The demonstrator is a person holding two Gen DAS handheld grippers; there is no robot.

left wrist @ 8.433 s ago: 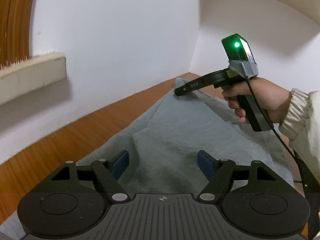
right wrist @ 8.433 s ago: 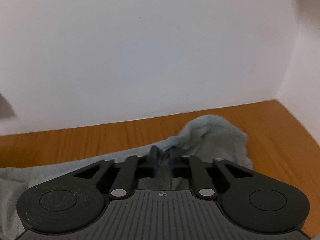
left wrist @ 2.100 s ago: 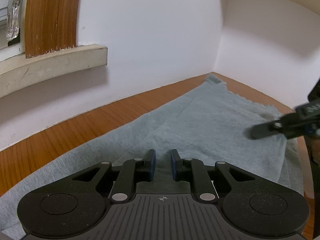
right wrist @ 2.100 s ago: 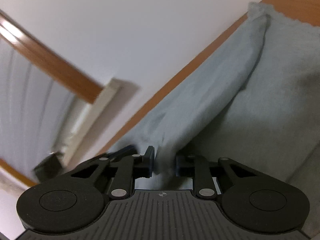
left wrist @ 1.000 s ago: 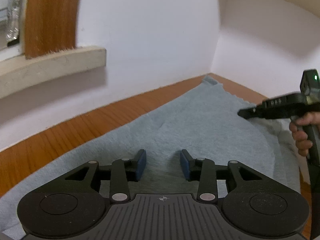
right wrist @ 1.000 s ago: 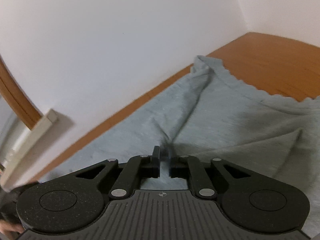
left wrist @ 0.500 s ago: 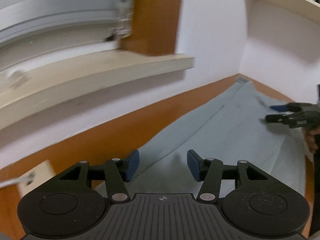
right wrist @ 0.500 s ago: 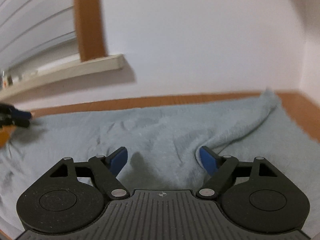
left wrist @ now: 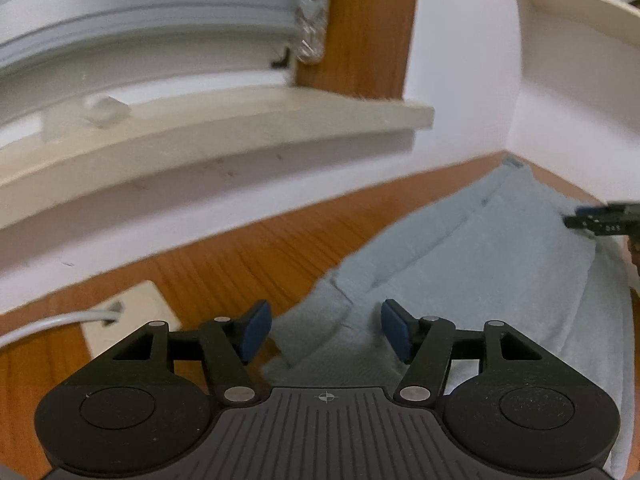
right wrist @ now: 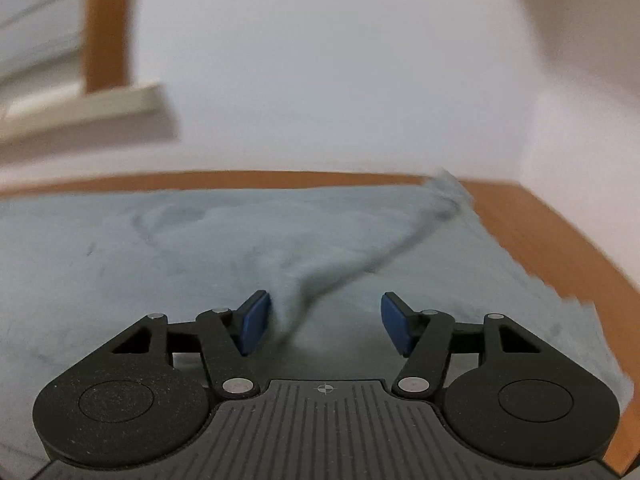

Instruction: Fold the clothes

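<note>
A light grey garment [left wrist: 480, 264] lies spread on the wooden table [left wrist: 240, 264], running toward the far corner. My left gripper [left wrist: 324, 320] hovers over its near left end; its jaws are opening and the cloth's folded corner lies loose between them. My right gripper [right wrist: 324, 316] sits over the garment [right wrist: 160, 248]; its jaws are closing, with a raised ridge of cloth between them beside the left pad [right wrist: 252, 324], not pinched. The right gripper [left wrist: 600, 222] also shows at the left wrist view's right edge.
A cream window sill [left wrist: 200, 144] juts out above the table's back edge, with a blind and a wooden frame over it. A white socket block [left wrist: 128, 312] with a cable lies on the table, left of the garment. White walls meet in a corner behind.
My left gripper slid left along the garment to its end and opened wider. My right gripper let go of the fold, opened, and rolled level over the cloth.
</note>
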